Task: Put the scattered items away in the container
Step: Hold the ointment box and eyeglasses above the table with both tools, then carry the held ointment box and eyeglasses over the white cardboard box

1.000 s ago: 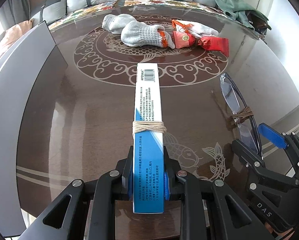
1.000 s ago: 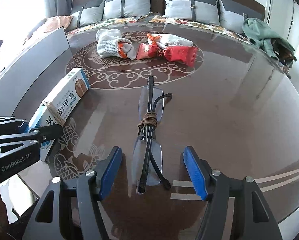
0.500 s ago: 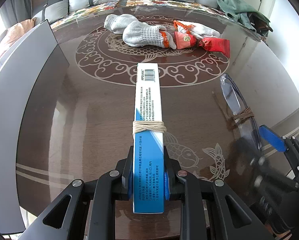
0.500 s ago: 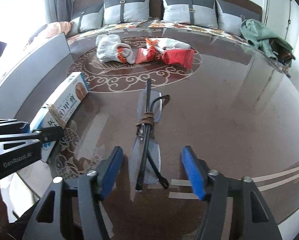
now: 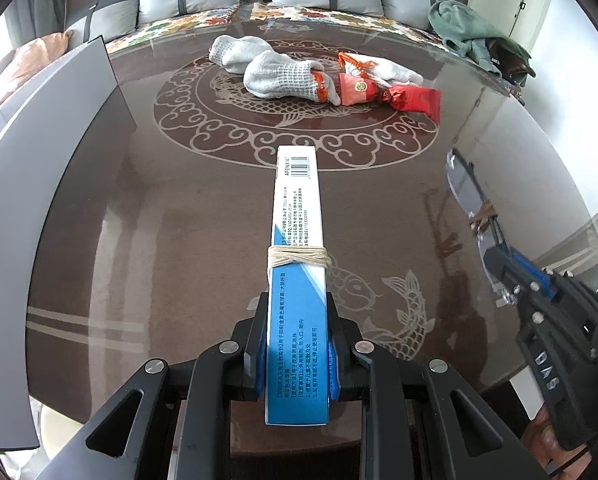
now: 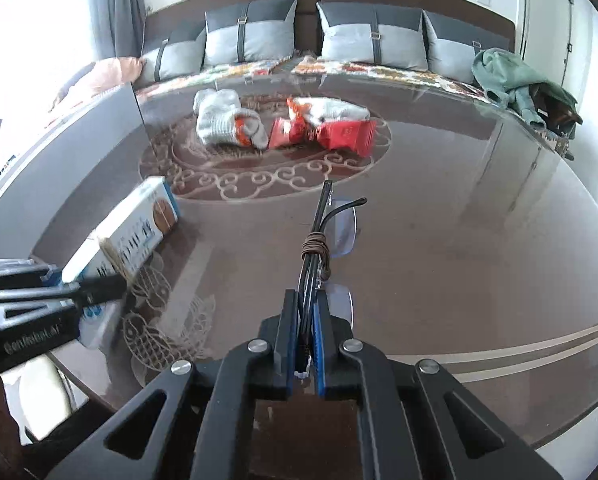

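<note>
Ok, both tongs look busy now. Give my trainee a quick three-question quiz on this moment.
1. True or false: the left tongs are shut on the blue-and-white box.
2. What do the right tongs grip? A) a sock B) the folded glasses C) a red packet
3. Fill in: string is wound around the box and the ____.

Key: 1 true. 2 B; the jaws have just closed on them. 3 glasses. The socks and red packets lie untouched on the table.

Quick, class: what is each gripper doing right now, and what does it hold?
Left gripper: shut on the blue-and-white box.
Right gripper: has just closed, now shut on the folded glasses.
</note>
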`<state>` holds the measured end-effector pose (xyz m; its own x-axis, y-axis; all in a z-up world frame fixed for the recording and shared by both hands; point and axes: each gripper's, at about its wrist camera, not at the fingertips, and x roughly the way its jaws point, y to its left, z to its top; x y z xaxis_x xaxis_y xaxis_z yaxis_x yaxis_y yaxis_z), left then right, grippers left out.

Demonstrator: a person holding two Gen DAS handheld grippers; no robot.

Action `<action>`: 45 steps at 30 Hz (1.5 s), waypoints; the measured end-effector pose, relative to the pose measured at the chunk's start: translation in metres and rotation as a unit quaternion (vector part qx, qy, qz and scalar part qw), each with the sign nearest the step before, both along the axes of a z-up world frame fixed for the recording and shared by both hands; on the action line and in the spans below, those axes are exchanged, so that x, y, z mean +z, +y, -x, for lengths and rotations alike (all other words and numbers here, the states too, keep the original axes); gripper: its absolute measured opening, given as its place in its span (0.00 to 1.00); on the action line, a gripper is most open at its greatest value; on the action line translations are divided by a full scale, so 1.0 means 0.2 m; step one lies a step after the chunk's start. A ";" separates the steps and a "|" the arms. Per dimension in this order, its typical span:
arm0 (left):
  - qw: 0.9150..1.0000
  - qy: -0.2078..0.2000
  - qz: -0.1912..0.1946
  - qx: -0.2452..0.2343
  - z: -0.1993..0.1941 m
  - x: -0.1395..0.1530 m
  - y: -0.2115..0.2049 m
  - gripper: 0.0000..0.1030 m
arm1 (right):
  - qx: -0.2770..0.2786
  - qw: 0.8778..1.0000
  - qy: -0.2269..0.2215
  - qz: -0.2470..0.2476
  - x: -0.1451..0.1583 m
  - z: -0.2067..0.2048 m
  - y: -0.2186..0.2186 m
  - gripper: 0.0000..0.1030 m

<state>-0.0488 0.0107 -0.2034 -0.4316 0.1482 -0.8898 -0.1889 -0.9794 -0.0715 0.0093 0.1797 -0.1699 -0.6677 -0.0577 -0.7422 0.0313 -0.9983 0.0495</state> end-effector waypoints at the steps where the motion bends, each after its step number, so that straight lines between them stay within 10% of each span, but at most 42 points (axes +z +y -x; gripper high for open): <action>1: 1.000 0.002 -0.002 0.000 -0.01 0.01 0.00 0.21 | 0.002 1.000 0.006 0.008 0.02 -0.01 0.00 0.07; 30: 0.997 0.024 -0.062 0.049 -0.06 0.23 -0.23 0.21 | 0.052 0.998 0.009 0.020 0.13 -0.03 -0.17 0.07; 45: 0.966 0.075 -0.068 0.239 0.19 0.65 -1.33 0.21 | 0.244 0.962 0.089 0.079 0.69 0.50 -1.09 0.07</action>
<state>-0.0865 -0.2545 -0.0729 -0.6022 0.0114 -0.7982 0.2638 -0.9409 -0.2124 -0.0905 -0.0380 -0.0325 -0.6483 -0.4992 -0.5749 0.5167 -0.8430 0.1493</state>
